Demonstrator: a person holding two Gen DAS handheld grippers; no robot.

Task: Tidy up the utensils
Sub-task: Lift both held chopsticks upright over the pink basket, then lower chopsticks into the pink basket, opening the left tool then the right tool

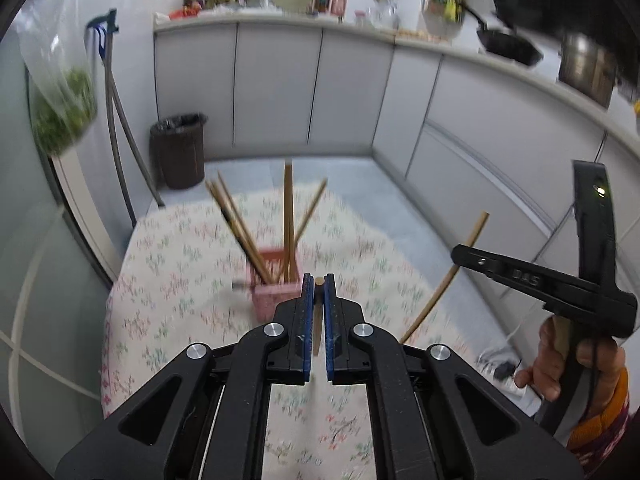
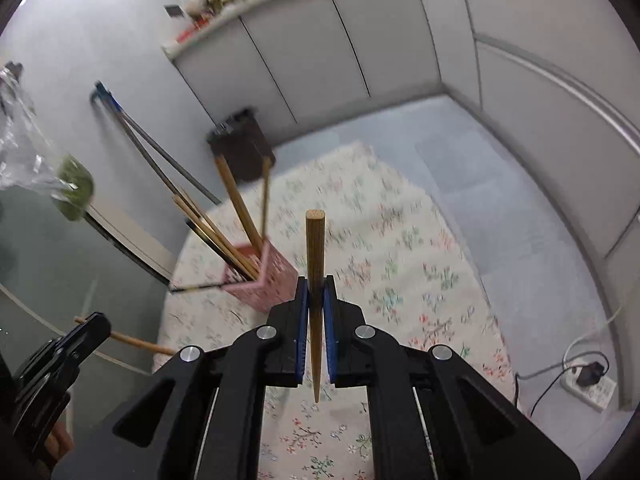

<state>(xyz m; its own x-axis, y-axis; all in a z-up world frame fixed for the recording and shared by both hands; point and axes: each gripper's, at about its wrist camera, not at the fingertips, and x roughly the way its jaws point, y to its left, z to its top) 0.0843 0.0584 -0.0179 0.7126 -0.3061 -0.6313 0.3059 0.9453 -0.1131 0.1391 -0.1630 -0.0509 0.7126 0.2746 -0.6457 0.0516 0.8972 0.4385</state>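
Note:
A pink holder [image 1: 276, 288] [image 2: 260, 280] stands on the floral-cloth table [image 1: 192, 280] with several wooden chopsticks [image 1: 288, 216] [image 2: 240, 208] leaning in it. My left gripper [image 1: 319, 284] is shut on a wooden chopstick [image 1: 318, 320], held end-on just right of the holder. My right gripper [image 2: 316, 284] is shut on another wooden chopstick [image 2: 315, 256], upright, thick end up, to the right of the holder. The right gripper [image 1: 460, 254] and its chopstick [image 1: 444, 280] also show in the left wrist view; the left gripper [image 2: 94, 326] and its chopstick [image 2: 136, 342] show in the right wrist view.
A dark bin [image 1: 178, 150] [image 2: 242, 144] stands on the floor beyond the table. Grey cabinets [image 1: 320, 88] run along the back and right. A bag of greens [image 1: 64, 116] hangs at left. A power strip [image 2: 592, 388] lies on the floor at right.

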